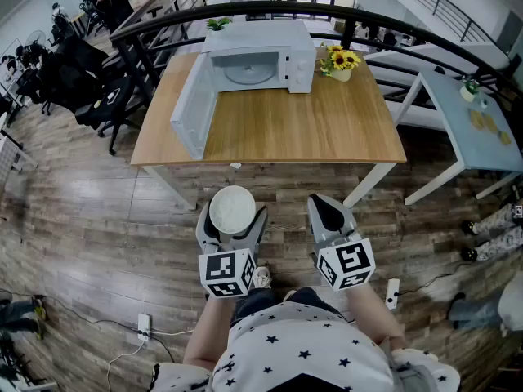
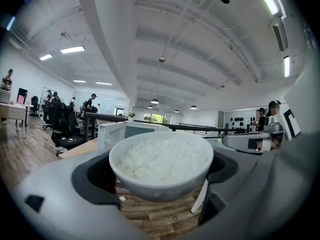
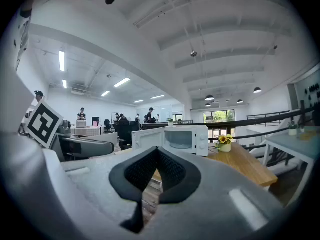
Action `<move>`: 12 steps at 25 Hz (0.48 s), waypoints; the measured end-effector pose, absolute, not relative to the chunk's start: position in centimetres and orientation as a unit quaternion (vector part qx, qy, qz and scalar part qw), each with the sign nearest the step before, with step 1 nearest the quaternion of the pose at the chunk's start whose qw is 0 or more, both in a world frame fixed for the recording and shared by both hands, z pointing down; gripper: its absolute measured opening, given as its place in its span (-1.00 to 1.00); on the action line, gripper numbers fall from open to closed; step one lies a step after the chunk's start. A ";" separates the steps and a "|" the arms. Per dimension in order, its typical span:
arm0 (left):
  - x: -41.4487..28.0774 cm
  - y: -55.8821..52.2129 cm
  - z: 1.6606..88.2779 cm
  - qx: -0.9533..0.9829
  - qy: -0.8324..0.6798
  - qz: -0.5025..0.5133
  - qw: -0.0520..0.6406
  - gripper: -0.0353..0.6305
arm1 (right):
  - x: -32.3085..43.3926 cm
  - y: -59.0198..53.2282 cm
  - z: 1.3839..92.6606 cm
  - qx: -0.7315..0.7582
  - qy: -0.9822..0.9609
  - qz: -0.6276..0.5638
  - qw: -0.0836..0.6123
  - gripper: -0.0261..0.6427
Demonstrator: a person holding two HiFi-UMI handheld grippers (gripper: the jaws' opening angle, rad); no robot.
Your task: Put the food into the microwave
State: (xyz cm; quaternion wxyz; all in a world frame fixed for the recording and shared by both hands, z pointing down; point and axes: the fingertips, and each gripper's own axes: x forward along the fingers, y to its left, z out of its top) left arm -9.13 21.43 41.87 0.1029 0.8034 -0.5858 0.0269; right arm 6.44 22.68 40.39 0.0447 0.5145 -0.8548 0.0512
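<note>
A white microwave (image 1: 260, 60) stands at the back of a wooden table (image 1: 310, 129), its door (image 1: 192, 109) swung wide open to the left and its glass turntable bare. I stand short of the table's front edge. My left gripper (image 1: 233, 216) is shut on a white bowl of rice (image 1: 233, 207). In the left gripper view the bowl (image 2: 161, 166) sits level between the pads, with the microwave (image 2: 125, 131) beyond it. My right gripper (image 1: 327, 209) is shut and holds nothing. In its own view the right gripper (image 3: 157, 156) points towards the microwave (image 3: 182, 139).
A small pot of sunflowers (image 1: 339, 62) sits to the right of the microwave. A black railing (image 1: 245, 8) curves behind the table. Office chairs (image 1: 98, 96) stand at the left, a pale table (image 1: 470, 129) at the right, a person's feet (image 1: 490, 235) beside it.
</note>
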 end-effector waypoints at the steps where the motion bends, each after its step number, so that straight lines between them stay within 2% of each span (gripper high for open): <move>1: -8.9 21.5 41.8 0.803 -0.586 0.027 0.101 0.59 | 6.6 22.7 40.3 0.512 -0.856 0.048 0.044 -0.90; 12: -8.5 22.0 41.6 0.804 -0.586 0.029 0.096 0.59 | 6.7 23.4 40.3 0.510 -0.857 0.053 0.040 -0.91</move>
